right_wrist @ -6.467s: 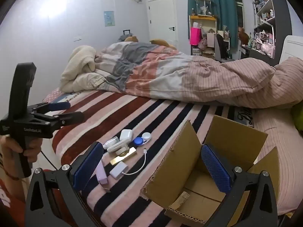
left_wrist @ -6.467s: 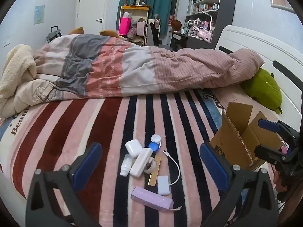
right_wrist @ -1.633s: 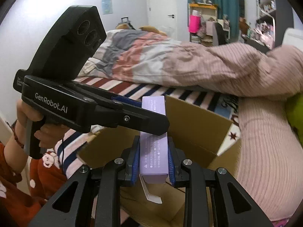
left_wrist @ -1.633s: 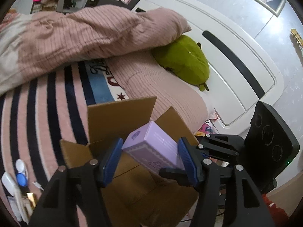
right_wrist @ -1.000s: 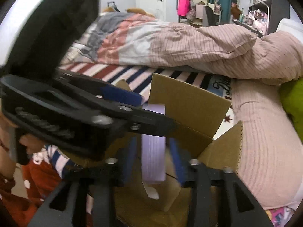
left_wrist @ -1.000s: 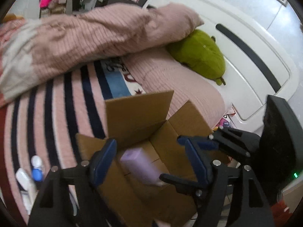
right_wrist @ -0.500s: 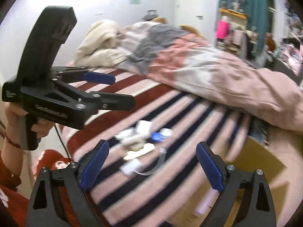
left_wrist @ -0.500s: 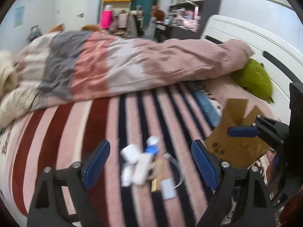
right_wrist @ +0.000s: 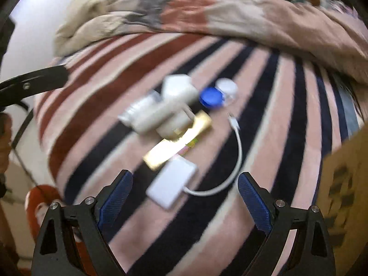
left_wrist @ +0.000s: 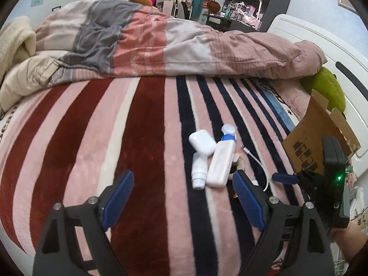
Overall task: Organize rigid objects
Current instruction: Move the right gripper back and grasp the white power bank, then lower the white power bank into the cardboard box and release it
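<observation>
Two grippers above a striped bed, both with jaws released and holding nothing. Left gripper low over the bedspread, aimed at a cluster of small items near the middle: white earbud case, small white bottle just below it, long white case beside the bottle, blue-and-white lens case at the far end. From the right gripper, blurred view of the same cluster, plus a gold card and a white adapter with its curling cable, nearest the jaws. Cardboard box at the right edge of the bed, well apart from the cluster. Rumpled duvet behind.
</observation>
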Available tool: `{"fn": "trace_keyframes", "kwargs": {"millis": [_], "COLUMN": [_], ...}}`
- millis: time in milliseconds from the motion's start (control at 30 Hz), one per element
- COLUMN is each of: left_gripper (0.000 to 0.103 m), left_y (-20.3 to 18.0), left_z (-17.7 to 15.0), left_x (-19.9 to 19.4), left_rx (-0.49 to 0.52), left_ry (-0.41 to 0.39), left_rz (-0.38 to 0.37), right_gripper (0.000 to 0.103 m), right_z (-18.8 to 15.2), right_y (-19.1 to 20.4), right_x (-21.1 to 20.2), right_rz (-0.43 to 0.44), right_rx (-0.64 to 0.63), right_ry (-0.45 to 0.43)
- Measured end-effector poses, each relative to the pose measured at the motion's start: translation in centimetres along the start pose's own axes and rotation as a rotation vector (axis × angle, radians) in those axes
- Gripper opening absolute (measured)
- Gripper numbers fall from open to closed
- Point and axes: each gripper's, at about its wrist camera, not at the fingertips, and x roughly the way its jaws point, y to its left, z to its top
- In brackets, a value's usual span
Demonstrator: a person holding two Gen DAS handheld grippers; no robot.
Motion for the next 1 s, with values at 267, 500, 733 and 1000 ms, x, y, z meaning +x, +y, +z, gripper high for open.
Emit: {"fn": "trace_keyframes", "kwargs": {"millis": [267, 500, 733, 1000], "left_gripper": [0.086, 0.086, 0.086, 0.068], "left_y": [0.7, -0.8, -5.4, -12.3], "left_z": [-0.8, -1.2, -0.6, 4.2], "left_x": [0.1, -1.1, -3.0, -4.0], "left_rx": [-0.002, 0.032, 0.094, 0.126], "left_ry": [0.003, 0.035, 0.037, 0.006], "left_rz": [-0.05, -0.042, -0.117, -0.341], "right_gripper": [0.066, 0.024, 0.024, 0.024], "right_z": [-2.0, -2.2, -2.7, -0.4], "right_y": [0.9, 2.4, 1.5, 1.6], "right_x": [0.3, 0.1, -3.9, -12.8], "right_rz": [-0.108, -0.194, -0.135, 0.039], "right_rx": [0.143, 0.085, 0.103, -0.035], "right_ry": [-0.055, -0.053, -0.13, -0.3]}}
